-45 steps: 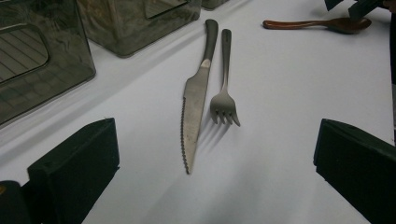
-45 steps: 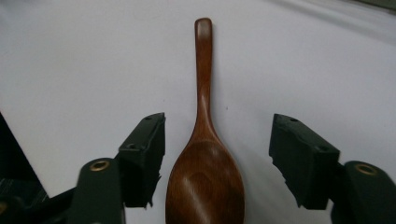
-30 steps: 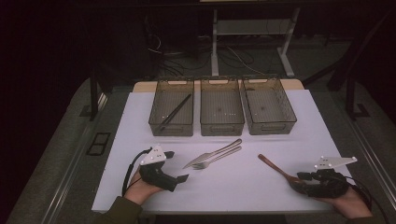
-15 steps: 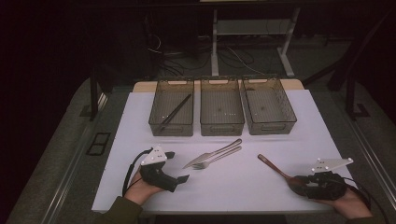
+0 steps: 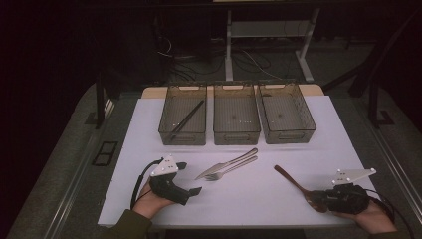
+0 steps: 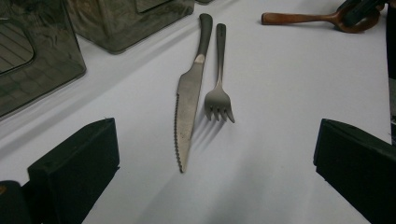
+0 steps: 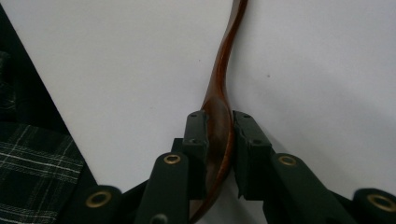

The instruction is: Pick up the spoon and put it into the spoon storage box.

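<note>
**Wooden spoon pinched at the bowl, not yet lifted**

The wooden spoon (image 5: 294, 185) is found at the near right of the white table (image 5: 318, 124), its handle angled away toward the middle of the table and its bowl taken between the jaws of the right gripper (image 5: 321, 198). In the right gripper view the two black pads (image 7: 196, 135) are seen pressed against either side of the bowl (image 7: 218, 116) — the jaws have just been closing, and the spoon is what lies between them. A second ago, in the high view, the same jaws stood wider around the bowl; now they are drawn in on it. The spoon is judged to be gripped but still lying on the table, since its handle rests flat along the surface.

Further left, a knife (image 5: 225, 165) and a fork (image 5: 234, 169) are laid side by side near the table's middle, unmoved. The left gripper (image 5: 191, 178) is held at the near left, its jaws spread wide and nothing between them; in its own view the knife (image 6: 187, 102) and fork (image 6: 219, 88) are seen ahead.

At the far side three clear bins are set in a row: the left bin (image 5: 183, 119) holds a pair of dark chopsticks (image 5: 186, 119), the middle bin (image 5: 237, 113) and the right bin (image 5: 287, 112) appear empty.

With the grip made, the next step is judged to be a lift and a carry toward one of the bins — which one cannot be told.
</note>
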`<state>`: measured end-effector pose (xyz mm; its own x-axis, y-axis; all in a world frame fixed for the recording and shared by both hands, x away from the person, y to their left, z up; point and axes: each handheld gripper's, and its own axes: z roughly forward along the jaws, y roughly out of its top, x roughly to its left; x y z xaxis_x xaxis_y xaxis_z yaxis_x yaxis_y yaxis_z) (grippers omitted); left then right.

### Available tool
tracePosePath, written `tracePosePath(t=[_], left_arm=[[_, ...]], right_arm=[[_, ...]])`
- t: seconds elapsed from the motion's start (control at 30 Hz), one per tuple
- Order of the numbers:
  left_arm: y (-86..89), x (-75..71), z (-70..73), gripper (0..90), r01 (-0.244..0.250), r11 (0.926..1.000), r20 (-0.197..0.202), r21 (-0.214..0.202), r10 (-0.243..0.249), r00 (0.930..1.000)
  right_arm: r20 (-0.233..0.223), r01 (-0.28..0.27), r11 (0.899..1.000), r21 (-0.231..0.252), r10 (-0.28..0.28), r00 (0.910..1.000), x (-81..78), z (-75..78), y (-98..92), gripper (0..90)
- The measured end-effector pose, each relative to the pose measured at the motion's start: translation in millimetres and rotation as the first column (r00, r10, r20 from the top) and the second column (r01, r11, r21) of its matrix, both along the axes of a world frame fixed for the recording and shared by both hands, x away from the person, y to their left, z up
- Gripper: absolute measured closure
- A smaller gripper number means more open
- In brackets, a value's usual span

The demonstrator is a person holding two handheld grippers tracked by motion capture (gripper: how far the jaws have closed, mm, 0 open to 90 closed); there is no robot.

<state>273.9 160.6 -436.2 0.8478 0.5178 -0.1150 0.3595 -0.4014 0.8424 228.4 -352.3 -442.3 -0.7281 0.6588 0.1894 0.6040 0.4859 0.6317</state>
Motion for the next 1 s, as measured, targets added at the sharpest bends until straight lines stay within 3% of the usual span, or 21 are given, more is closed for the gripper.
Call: tracePosePath(t=[0.47,1.0], left_arm=[[-0.7,0.1,-0.8,0.0,0.000,1.0000,-0.003,-0.001,0.000,1.0000],[-1.1,1.6,-2.2,0.0,0.007,1.0000,-0.006,-0.001,-0.007,1.0000]], right_arm=[[-0.024,-0.016,1.000,0.017,0.016,0.9996,1.2,1.6,3.1,80.8],[0.046,0.004,0.999,0.041,-0.006,0.9989,7.8,11.1,8.3,80.9]])
